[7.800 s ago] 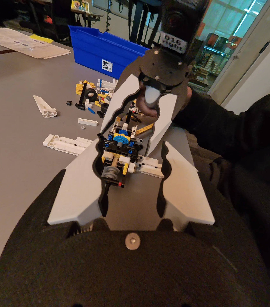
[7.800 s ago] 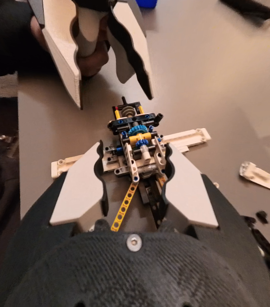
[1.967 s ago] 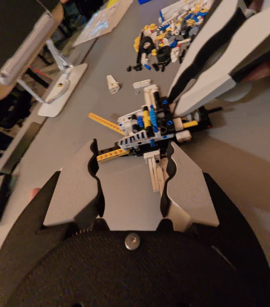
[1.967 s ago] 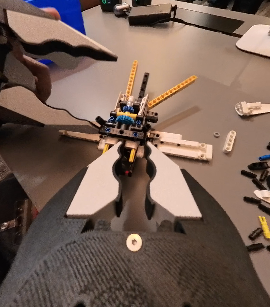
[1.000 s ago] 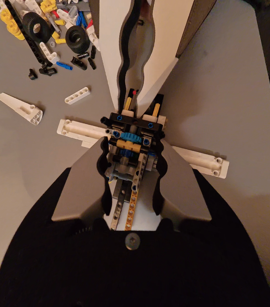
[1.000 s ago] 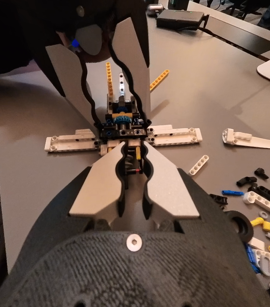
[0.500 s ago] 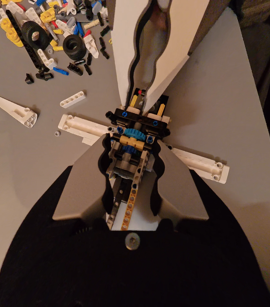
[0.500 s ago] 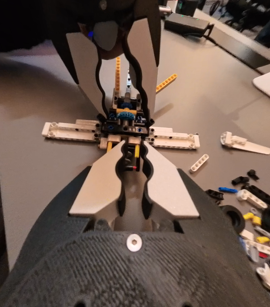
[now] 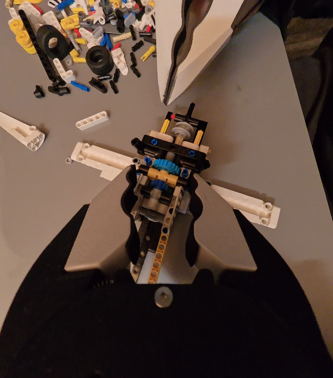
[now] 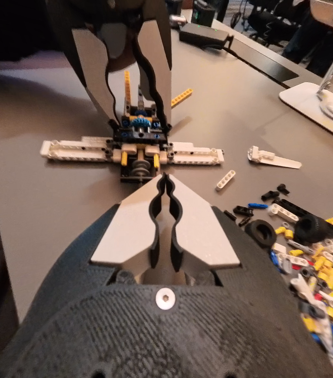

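Between the left gripper's (image 9: pixel 162 176) fingers sits the brick model (image 9: pixel 169 163), seemingly clamped at its sides; the right gripper (image 10: pixel 164 177), closed on nothing, hovers just off its axle end. Best hold the model steady.

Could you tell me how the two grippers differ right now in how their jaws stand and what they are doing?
The left gripper has its jaws spread and clamped on the sides of the brick model; the right gripper has its jaws shut together, holding nothing. The left one sits over the model's gear section, while the right one's tips hang just off the model's black end frame. Both have pale fingers with wavy black pads.
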A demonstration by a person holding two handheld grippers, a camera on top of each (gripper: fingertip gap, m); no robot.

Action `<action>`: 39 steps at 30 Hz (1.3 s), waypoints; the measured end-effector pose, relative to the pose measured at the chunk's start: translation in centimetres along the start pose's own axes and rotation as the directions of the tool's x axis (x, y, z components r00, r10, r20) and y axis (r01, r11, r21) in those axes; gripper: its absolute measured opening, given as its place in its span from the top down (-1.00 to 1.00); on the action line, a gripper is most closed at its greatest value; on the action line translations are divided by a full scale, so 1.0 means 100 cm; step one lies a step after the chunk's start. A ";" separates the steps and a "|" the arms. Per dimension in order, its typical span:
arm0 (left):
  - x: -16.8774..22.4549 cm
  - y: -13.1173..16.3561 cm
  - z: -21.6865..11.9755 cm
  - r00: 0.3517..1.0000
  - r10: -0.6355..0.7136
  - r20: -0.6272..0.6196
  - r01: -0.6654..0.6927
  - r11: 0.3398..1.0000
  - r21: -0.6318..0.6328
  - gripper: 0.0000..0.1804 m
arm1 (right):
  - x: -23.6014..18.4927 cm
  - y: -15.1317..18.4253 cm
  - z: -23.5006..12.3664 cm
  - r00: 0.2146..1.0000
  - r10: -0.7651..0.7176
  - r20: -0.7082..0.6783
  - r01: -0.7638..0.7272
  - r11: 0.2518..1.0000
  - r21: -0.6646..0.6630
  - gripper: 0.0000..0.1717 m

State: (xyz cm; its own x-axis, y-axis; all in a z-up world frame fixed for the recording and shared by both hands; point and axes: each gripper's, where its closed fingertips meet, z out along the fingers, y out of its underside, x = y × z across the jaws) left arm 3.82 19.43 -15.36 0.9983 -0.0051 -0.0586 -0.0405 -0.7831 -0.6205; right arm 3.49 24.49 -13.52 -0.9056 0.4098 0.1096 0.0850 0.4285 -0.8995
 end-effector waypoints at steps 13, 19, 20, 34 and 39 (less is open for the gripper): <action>0.001 0.001 0.001 0.999 0.025 0.031 -0.025 1.000 -0.012 0.44 | -0.017 -0.011 0.032 0.986 0.026 0.164 -0.021 0.999 -0.033 0.84; 0.002 0.001 0.001 0.998 0.044 0.051 -0.045 0.999 0.016 0.43 | -0.017 -0.010 0.030 0.989 0.024 0.147 -0.019 0.999 -0.036 0.84; 0.002 0.001 0.001 0.997 0.042 0.062 -0.043 0.999 0.014 0.43 | -0.017 -0.010 0.030 0.989 0.020 0.143 -0.016 0.999 -0.035 0.84; 0.004 -0.002 0.004 0.998 0.022 0.060 -0.023 0.999 0.023 0.42 | -0.017 -0.007 0.024 0.990 0.001 0.141 0.003 1.000 -0.029 0.85; 0.005 -0.004 0.006 0.998 0.020 0.052 -0.021 0.999 0.029 0.42 | -0.017 -0.006 0.020 0.970 0.122 0.211 -0.113 0.992 -0.051 0.85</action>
State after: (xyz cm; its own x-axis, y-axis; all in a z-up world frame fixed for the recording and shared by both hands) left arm 4.28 20.11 -15.57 0.9936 0.0119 -0.1119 -0.0631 -0.7644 -0.6416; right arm 4.09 21.92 -14.05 -0.9558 0.2792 -0.0925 0.2081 0.4198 -0.8834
